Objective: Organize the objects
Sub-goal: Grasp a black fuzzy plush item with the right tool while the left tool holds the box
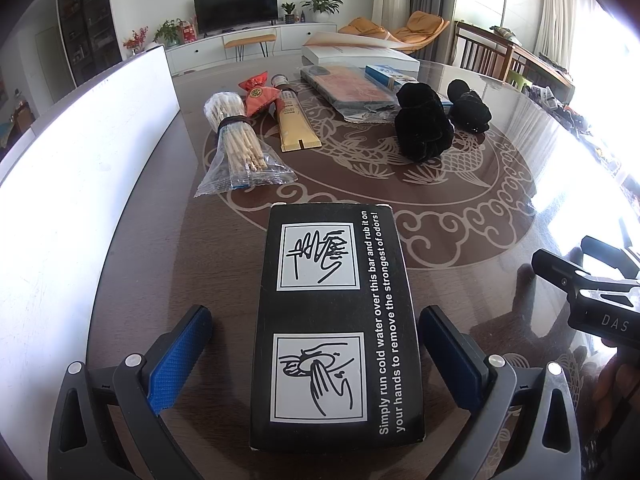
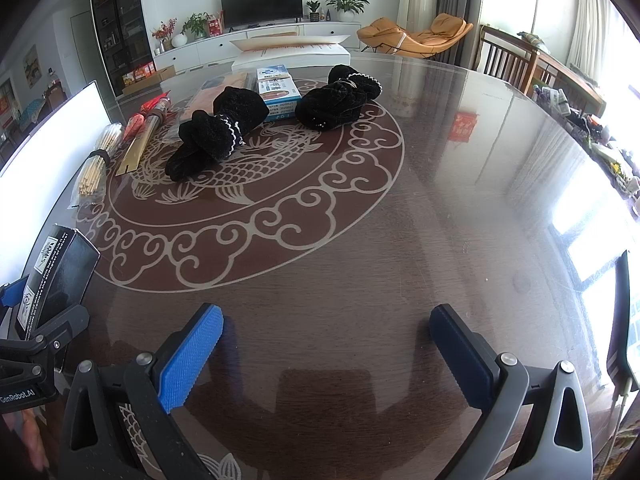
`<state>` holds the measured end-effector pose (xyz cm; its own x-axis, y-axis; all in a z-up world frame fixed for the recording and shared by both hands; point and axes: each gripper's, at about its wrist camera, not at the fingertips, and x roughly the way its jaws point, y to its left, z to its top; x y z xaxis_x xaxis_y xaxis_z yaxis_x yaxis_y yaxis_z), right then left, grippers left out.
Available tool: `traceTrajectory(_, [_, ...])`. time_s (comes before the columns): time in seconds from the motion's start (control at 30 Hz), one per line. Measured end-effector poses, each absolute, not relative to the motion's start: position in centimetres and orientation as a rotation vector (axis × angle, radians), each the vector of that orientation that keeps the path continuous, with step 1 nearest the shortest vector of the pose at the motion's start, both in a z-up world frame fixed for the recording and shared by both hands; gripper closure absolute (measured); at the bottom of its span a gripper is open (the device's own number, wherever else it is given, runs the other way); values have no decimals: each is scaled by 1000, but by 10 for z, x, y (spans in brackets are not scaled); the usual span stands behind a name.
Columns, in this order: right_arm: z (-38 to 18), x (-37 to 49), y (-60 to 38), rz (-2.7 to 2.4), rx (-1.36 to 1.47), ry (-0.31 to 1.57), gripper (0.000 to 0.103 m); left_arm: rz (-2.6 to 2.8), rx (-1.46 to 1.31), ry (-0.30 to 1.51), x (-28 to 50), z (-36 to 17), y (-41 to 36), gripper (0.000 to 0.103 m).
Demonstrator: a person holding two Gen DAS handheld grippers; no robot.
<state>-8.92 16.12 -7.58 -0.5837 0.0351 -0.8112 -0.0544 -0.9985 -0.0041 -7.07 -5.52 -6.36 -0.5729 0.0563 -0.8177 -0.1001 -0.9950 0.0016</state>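
Between the left gripper's (image 1: 316, 360) spread blue pads (image 1: 176, 360) lies a black box (image 1: 334, 324), flat on the table (image 2: 440, 220); the pads stand apart from its sides, with a gap on the left and a narrower one on the right, so nothing is clamped. Its top carries two hand-washing drawings and white print (something about rubbing a bar under cold water).

Largest of all is that round, glossy brown table with a pale fish-and-cloud pattern. At its left edge stands a white board (image 1: 92, 168). At the far edge a flat white box (image 1: 360, 54) lies, with a pink tray (image 1: 352, 90) and a small blue carton (image 2: 277, 90) nearer. Two black velvet bundles (image 1: 424, 122) (image 1: 470, 108) sit on the pattern. Left of them are a bag of sticks (image 1: 240, 148), a gold tube (image 1: 294, 120) and a red pouch (image 1: 258, 94).

Over bare tabletop the right gripper (image 2: 328, 360) is spread wide, holding nothing.
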Motion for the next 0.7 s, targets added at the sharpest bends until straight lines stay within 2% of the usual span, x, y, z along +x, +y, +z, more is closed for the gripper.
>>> traceTrajectory(0.17, [-75, -92, 161, 2748, -1416, 30, 0, 2710, -1405, 72, -71, -63, -56, 0])
traceTrajectory(0.23, [-72, -105, 159, 2765, -1503, 31, 0, 2710, -1405, 72, -71, -63, -56, 0])
traceTrajectory(0.3, [-62, -128, 156, 2807, -1590, 148, 1, 2710, -1406, 73, -71, -63, -55, 0])
traceTrajectory(0.4, [-36, -174, 133, 2844, -1548, 143, 1, 2710, -1405, 72, -71, -63, -55, 0])
traceTrajectory(0.5, [-43, -232, 108, 2767, -1695, 188, 1, 2710, -1405, 72, -71, -64, -55, 0])
traceTrajectory(0.57, [-55, -258, 96, 2696, -1772, 185, 14, 2710, -1405, 72, -71, -64, -55, 0])
traceTrajectory(0.63, [-58, -266, 83, 2694, -1745, 54, 47, 2710, -1405, 71, -71, -64, -55, 0])
traceTrajectory(0.7, [-58, -262, 77, 2742, -1762, 20, 63, 2710, -1404, 71, -71, -63, -56, 0])
